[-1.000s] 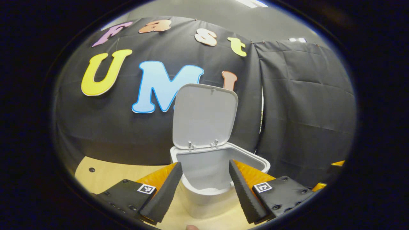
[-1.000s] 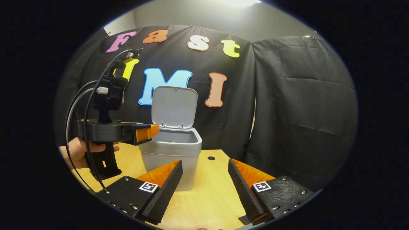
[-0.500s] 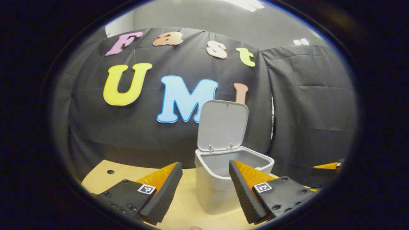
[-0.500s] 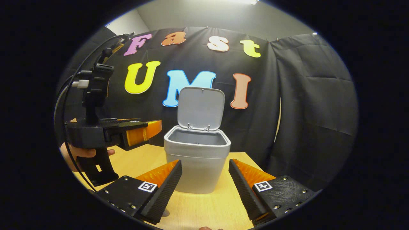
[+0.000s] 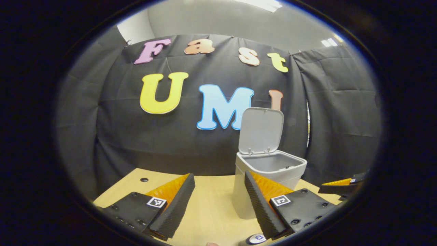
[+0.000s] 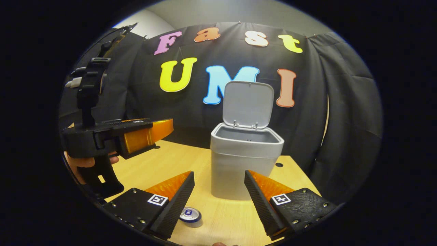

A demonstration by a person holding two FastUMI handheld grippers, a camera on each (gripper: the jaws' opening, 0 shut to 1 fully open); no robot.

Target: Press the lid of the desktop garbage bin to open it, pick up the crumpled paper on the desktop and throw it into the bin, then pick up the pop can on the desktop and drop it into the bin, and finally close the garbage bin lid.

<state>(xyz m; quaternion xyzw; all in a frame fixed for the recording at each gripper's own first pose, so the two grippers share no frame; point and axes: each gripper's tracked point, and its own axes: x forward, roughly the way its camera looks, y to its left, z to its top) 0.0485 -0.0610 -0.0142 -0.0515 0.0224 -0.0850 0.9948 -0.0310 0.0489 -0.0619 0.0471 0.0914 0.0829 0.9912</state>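
A: Report the scene, largest item first.

B: I see the counter (image 6: 235,218), light wood, running beneath both sets of fingers. On it stands the garbage bin (image 6: 245,160), upright, with its lid (image 6: 248,104) raised and leaning back on the rear hinge. In the right gripper view the bin sits ahead of my fingers, its base between and beyond the two tips. In the left gripper view the garbage bin (image 5: 264,177) lies ahead, partly behind my right-hand finger.

A: Finger state?

B: Left gripper (image 5: 219,201): fingers spread wide, nothing between them. Right gripper (image 6: 219,201): fingers spread wide, nothing between them. In the right gripper view the left gripper (image 6: 164,129) is off to the left of my fingers, raised above the counter, with a hand (image 6: 82,163) on its grip.

A: Pop can?

B: The pop can (image 6: 190,216) rests on the counter just beside my left-hand finger in the right gripper view, between the tips and nearer than the bin. I cannot tell whether it touches that finger.
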